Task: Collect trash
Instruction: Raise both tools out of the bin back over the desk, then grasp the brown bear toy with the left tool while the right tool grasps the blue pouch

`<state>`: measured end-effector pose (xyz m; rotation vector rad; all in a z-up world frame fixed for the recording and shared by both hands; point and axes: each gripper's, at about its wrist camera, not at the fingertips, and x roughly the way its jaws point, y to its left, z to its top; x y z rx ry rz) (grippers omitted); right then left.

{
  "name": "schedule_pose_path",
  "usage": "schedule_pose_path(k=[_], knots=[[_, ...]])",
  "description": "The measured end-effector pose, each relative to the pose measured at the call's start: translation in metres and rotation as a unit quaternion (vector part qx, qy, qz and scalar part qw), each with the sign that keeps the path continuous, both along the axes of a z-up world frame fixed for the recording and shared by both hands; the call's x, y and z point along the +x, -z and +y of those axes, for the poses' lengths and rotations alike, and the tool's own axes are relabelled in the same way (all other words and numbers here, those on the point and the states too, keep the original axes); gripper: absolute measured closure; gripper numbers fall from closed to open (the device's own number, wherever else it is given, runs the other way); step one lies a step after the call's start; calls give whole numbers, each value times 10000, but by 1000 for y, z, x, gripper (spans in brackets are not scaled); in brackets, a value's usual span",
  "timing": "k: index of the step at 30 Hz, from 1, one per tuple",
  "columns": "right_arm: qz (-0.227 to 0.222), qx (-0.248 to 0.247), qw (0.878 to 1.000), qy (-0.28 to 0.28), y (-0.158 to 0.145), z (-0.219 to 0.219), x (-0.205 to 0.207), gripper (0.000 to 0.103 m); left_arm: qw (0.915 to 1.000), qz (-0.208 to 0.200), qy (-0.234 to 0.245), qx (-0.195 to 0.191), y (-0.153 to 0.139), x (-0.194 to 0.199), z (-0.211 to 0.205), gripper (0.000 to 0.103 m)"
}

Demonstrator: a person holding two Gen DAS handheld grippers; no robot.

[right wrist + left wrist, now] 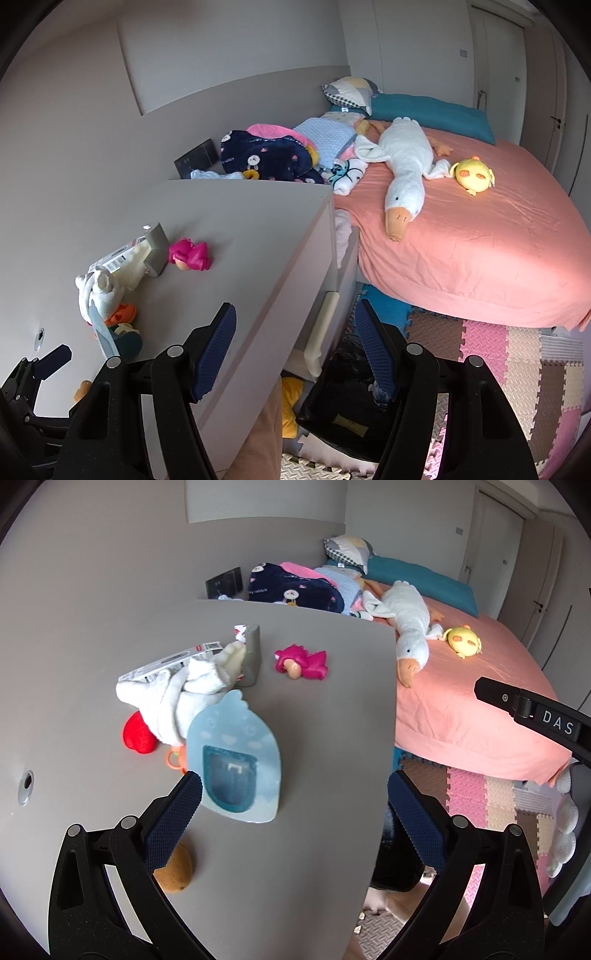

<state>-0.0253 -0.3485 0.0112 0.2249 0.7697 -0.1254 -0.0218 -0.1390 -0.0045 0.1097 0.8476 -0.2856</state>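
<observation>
Black trash bag [347,398] on floor between open right tongs [295,354].

grey desk [258,849], pink bed [480,240], foam floor mats [517,354]

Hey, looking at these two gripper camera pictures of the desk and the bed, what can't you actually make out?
- Brown rounded object, left wrist view: partly behind the left gripper finger, so I cannot identify it.
- White box with labels, left view: print too small to read, and the white plush covers part of it.
- Black bag on the floor, right wrist view: contents too dark, partly behind the right gripper.
- Items behind the blue pouch, left view: mostly hidden.
</observation>
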Motion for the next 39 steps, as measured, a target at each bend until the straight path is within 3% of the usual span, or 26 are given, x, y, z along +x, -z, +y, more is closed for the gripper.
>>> schedule_pose_path(k=[10, 18, 22, 24, 26, 29, 39], knots=[[140, 162, 9974, -690, 13, 66, 14, 35, 9973, 250, -676, 169, 18, -7, 71, 6], [284, 366, 9897, -1357, 25, 108, 25, 34, 9948, 491, -856, 247, 39, -7, 97, 7], [322, 436, 9846, -1660, 31, 127, 28, 33, 9945, 664, -771, 259, 50, -5, 100, 27], [358, 452, 9826, -1765, 34, 136, 31, 33, 9938, 820, -728, 159, 57, -2, 104, 45], [407, 483, 9809, -1840, 38, 143, 35, 33, 9926, 959, -747, 23, 63, 1, 109, 55], [513, 572, 9781, -1935, 46, 152, 42, 33, 9931, 856, -799, 45, 62, 2, 113, 65], [704, 659, 9719, -2148, 63, 173, 57, 33, 9916, 866, -958, -92, 62, 9, 130, 66]])
